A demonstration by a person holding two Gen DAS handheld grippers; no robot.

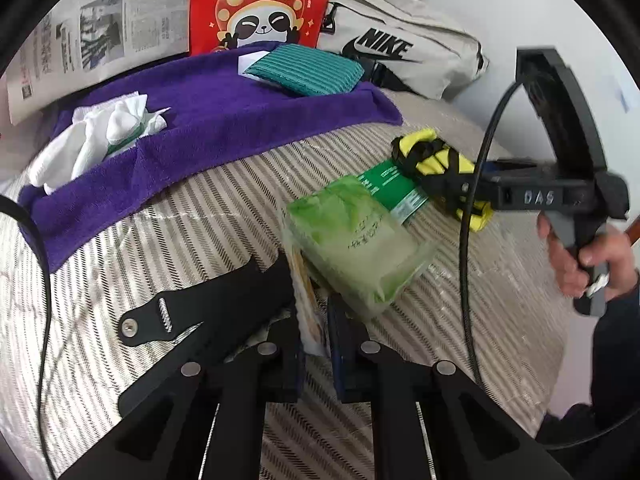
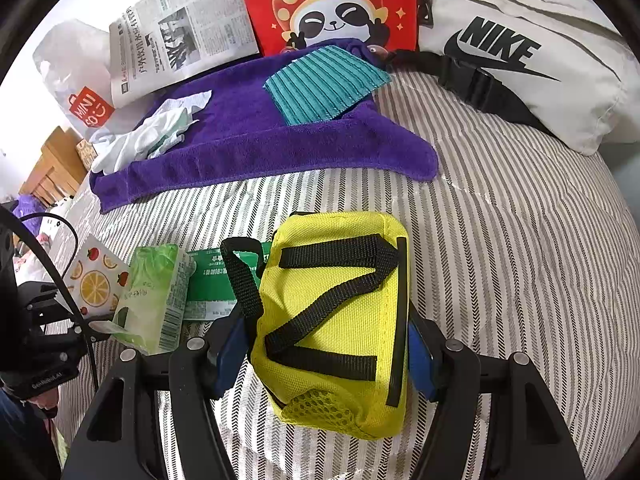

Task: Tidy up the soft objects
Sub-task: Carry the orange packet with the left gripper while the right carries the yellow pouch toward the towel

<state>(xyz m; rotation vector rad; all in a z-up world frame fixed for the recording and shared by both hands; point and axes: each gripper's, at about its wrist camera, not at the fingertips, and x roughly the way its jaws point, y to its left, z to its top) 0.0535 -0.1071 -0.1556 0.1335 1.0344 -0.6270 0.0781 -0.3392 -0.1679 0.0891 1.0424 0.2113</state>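
Observation:
My left gripper [image 1: 314,320] is shut on a thin fruit-printed tissue pack [image 1: 306,300], seen edge-on between its fingers; the same pack [image 2: 96,280] shows its lemon print in the right wrist view. A light green tissue pack [image 1: 356,240] leans against it on the right. My right gripper [image 2: 324,348] has its blue pads [image 2: 228,344] pressed on both sides of a yellow pouch [image 2: 340,320] with black straps, which rests on the striped bed cover [image 2: 500,260]. In the left wrist view that pouch [image 1: 436,160] sits at the right gripper's tip.
A dark green flat packet [image 2: 208,280] lies between the pouch and the green pack. Behind, a purple towel [image 2: 248,148] carries a teal cloth [image 2: 324,84] and white crumpled cloth [image 2: 148,140]. A red panda bag [image 2: 332,4], Nike bag [image 2: 520,52] and newspaper [image 2: 180,28] line the back.

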